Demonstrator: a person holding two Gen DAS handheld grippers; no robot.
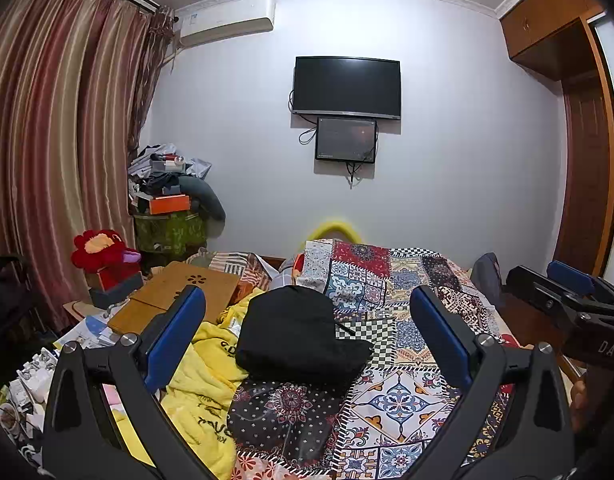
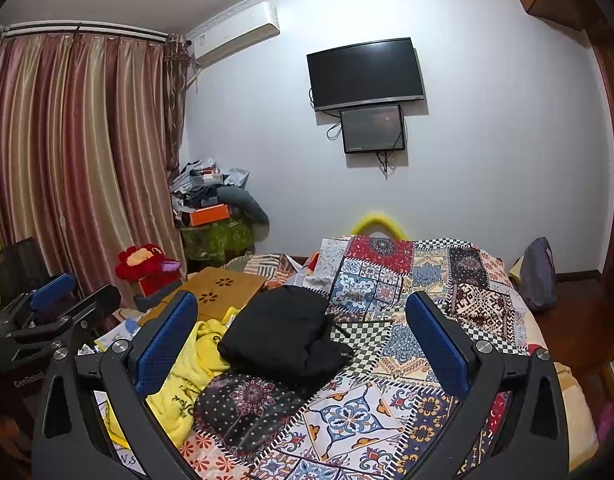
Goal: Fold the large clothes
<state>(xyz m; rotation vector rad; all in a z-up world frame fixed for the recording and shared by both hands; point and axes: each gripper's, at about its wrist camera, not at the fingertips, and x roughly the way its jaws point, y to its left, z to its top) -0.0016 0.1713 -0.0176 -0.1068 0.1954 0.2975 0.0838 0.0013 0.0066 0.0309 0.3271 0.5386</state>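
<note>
A black garment [image 1: 297, 334] lies folded in a compact bundle on the patchwork bedspread [image 1: 403, 396]; it also shows in the right wrist view [image 2: 285, 332]. My left gripper [image 1: 307, 320] is open and empty, held above the bed short of the bundle. My right gripper [image 2: 303, 320] is open and empty too, beside the left one. The right gripper shows at the right edge of the left wrist view [image 1: 563, 288], and the left gripper at the left edge of the right wrist view [image 2: 63, 296].
A yellow garment [image 1: 203, 384] lies crumpled left of the black bundle. A wooden lap desk [image 1: 179, 296], a red plush toy [image 1: 103, 252] and papers crowd the bed's left side. A cluttered stand [image 1: 171, 200] is in the corner. A wardrobe [image 1: 579, 120] stands right.
</note>
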